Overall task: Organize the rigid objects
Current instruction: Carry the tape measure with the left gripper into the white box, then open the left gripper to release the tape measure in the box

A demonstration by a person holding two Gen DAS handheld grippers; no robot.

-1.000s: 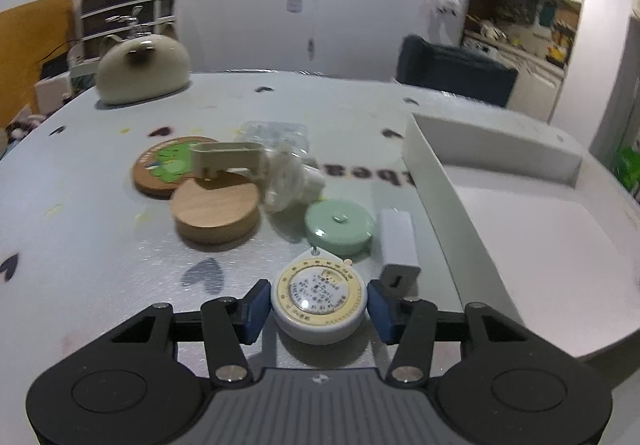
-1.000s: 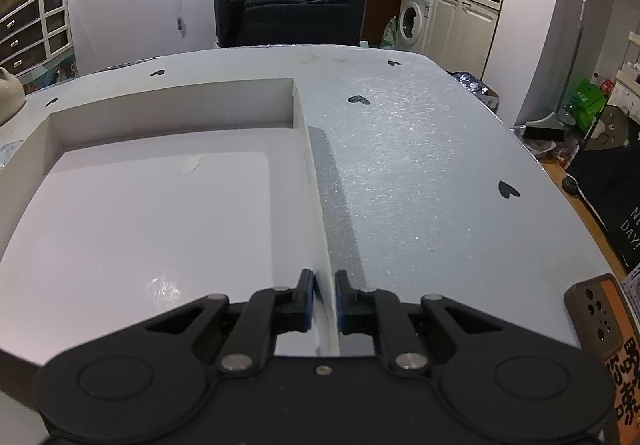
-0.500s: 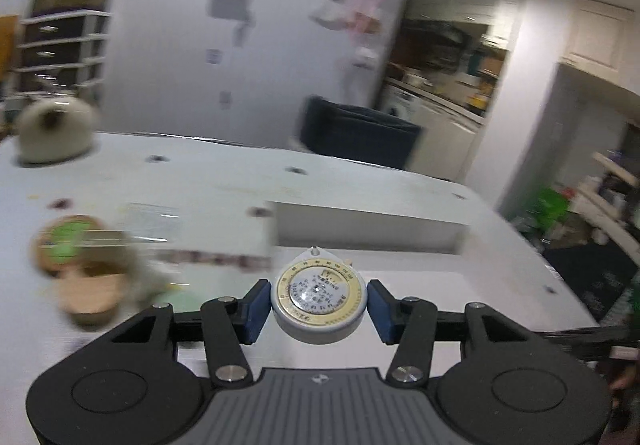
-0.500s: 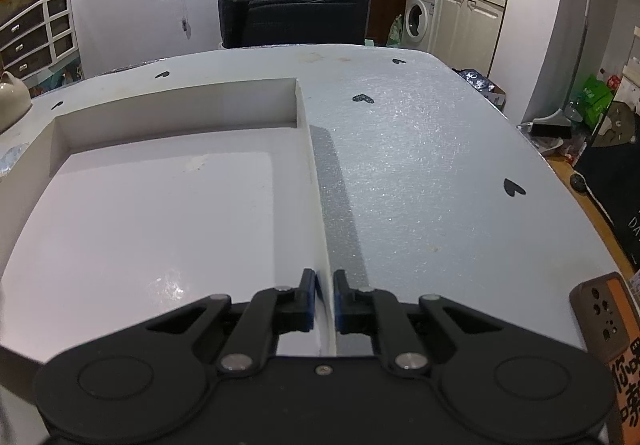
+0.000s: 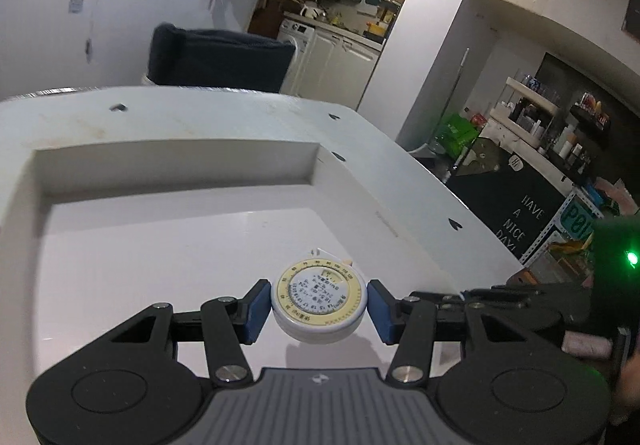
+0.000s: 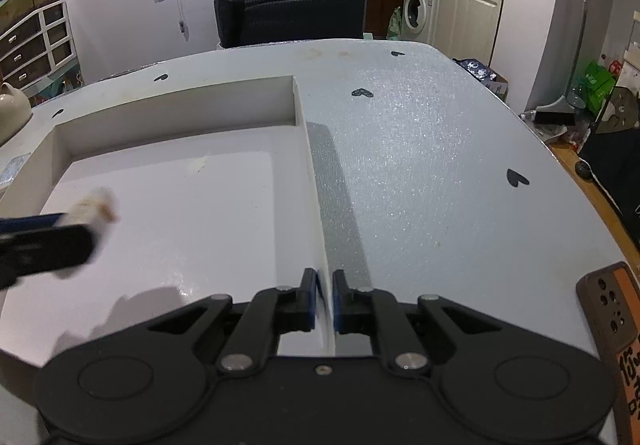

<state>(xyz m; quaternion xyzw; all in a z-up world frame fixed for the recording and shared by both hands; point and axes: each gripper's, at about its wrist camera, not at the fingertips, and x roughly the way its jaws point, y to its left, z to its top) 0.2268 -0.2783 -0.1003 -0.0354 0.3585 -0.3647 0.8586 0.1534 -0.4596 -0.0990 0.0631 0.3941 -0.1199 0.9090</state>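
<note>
A lived-in home: washing machine point(image 6: 418, 11) and kitchen cabinets point(image 6: 468, 19) (kettle on top) behind the table point(image 6: 420, 149).

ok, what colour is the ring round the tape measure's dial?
Yellow, on a white case: the tape measure shows best in the left wrist view.

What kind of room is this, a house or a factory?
Most likely a home, a lived-in flat. A white front-loading washing machine stands by white kitchen cabinets with a kettle on the counter, and a white chest of drawers sits along the wall behind the pale table with black heart marks.
</note>
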